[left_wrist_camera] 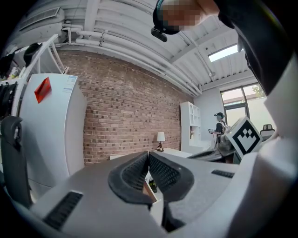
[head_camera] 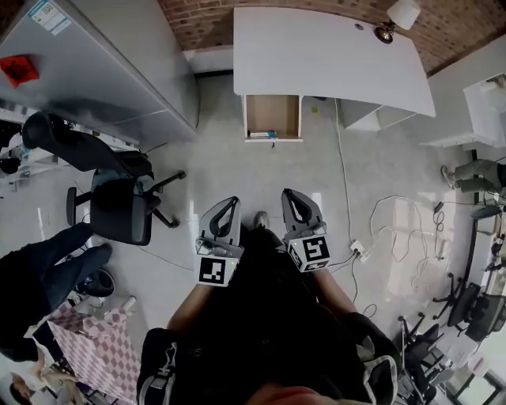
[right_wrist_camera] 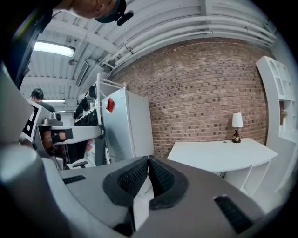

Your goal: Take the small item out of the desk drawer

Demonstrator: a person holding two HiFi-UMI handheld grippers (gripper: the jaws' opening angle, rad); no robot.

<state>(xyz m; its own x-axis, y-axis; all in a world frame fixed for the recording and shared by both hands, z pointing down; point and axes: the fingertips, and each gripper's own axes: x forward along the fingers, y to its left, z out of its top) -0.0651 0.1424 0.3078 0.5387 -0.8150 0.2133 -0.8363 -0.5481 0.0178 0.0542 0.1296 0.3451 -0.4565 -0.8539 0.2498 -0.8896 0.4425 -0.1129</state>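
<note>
Floor (head_camera: 229, 170) of pale glossy tile fills the middle of the head view, with a brick wall (head_camera: 202, 20) along the top edge. A white desk (head_camera: 316, 55) stands at the upper centre, a lamp (head_camera: 399, 17) on its far right corner. A black office chair (head_camera: 120, 204) sits at centre left, and loose cables (head_camera: 395, 229) trail at the right.

The drawer (head_camera: 273, 111) hangs open under the desk's left end. The small item (head_camera: 267, 134) lies against its near front edge. It is well apart from both grippers, straight up the frame from them. It seems to stretch left to right along that edge, though it is too small to be sure.

The left gripper (head_camera: 232, 201) and the right gripper (head_camera: 288, 192) sit side by side at lower centre, each with its pads pressed together on nothing.
</note>
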